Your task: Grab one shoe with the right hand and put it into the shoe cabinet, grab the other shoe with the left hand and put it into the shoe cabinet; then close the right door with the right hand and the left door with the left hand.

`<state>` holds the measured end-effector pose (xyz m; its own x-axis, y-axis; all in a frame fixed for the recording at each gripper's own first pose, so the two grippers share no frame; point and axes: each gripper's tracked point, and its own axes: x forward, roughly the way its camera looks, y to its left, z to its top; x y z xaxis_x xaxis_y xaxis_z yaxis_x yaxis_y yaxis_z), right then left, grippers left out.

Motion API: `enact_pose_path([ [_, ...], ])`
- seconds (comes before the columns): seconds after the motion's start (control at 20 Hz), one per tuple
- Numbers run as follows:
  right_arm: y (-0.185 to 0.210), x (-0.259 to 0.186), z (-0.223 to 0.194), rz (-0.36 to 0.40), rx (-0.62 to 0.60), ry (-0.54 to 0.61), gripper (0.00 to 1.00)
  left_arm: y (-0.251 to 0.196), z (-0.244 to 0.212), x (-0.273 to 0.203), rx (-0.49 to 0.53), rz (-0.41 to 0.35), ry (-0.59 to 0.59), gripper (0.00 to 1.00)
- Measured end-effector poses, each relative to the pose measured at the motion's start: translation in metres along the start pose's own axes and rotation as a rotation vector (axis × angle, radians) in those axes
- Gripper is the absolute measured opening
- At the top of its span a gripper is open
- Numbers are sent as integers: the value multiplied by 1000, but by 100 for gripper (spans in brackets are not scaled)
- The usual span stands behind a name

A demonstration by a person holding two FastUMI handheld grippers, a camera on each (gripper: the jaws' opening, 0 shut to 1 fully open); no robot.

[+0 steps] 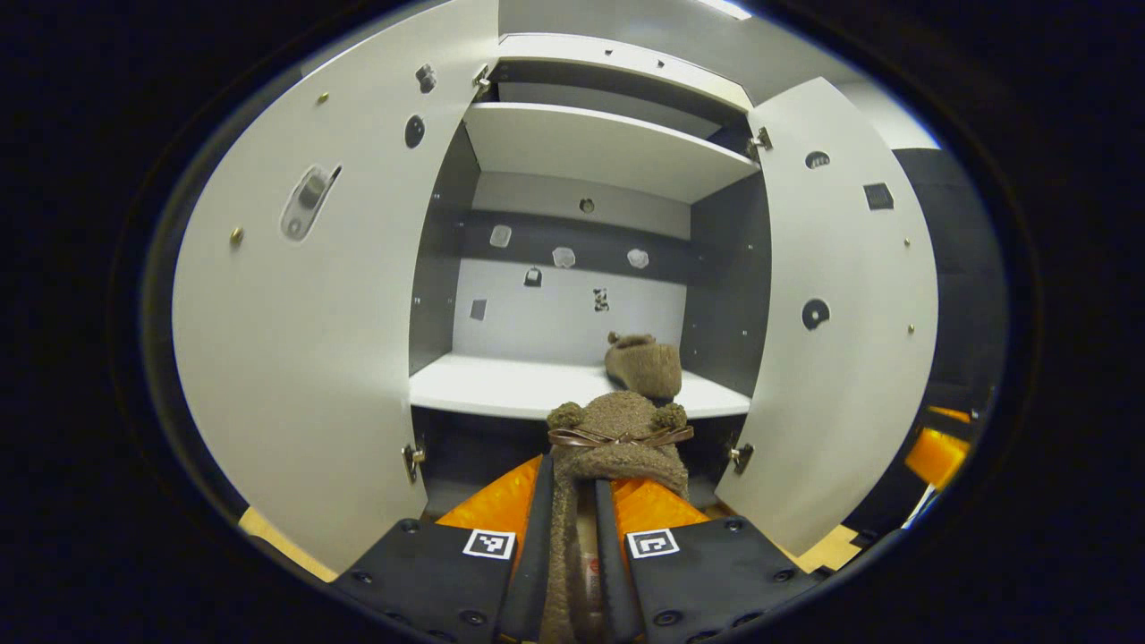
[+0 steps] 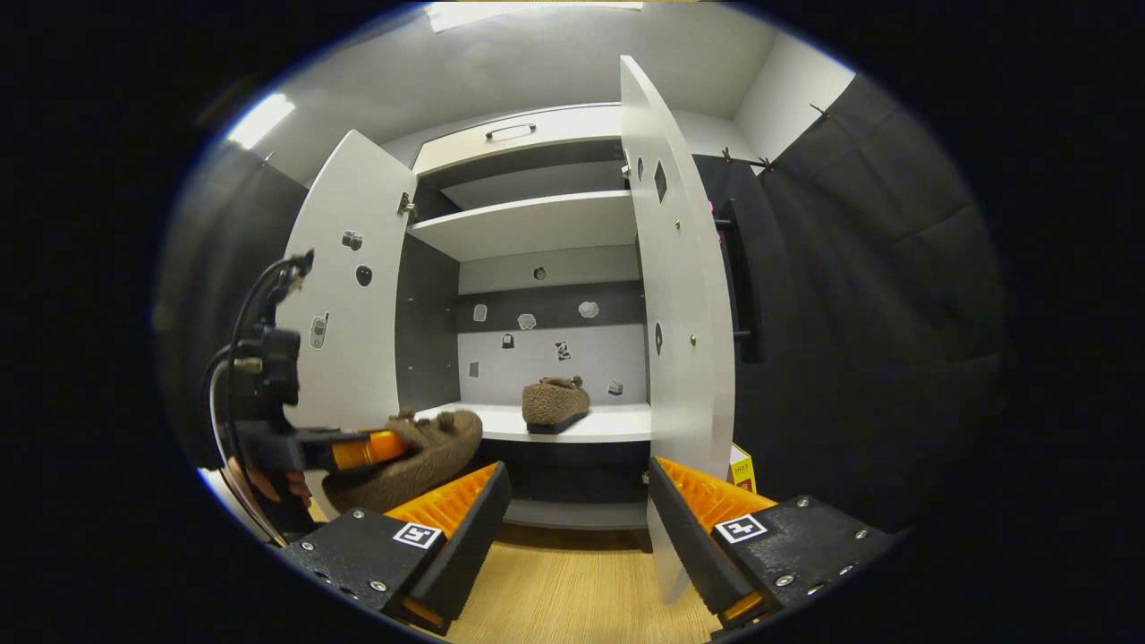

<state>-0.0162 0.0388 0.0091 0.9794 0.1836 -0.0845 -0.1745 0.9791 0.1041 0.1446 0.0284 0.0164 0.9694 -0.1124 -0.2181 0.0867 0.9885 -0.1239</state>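
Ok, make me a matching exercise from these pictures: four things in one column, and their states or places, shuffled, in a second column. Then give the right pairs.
Things
1. left gripper
2. right gripper
3. slipper with the bow
4. second slipper

States or places
A. resting on the cabinet shelf
B. open, holding nothing
C. pinched between two fingers, in front of the cabinet
D. shut on a slipper

Pairs: 1-D, 2-B, 3-C, 4-A
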Motion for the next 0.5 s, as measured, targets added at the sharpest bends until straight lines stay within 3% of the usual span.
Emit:
enact_pose_path([
  [0.1, -13, 6, 7, -11, -3, 3, 100, 0, 28, 35, -48, -7, -9, 31],
  [0.25, -21, 4, 10, -38, -11, -5, 95, 9, 53, 86, -43, -10, -18, 32],
  [0.5, -29, 3, 18, -70, -7, -20, 95, 47, 42, 184, -76, 71, 70, 32],
])
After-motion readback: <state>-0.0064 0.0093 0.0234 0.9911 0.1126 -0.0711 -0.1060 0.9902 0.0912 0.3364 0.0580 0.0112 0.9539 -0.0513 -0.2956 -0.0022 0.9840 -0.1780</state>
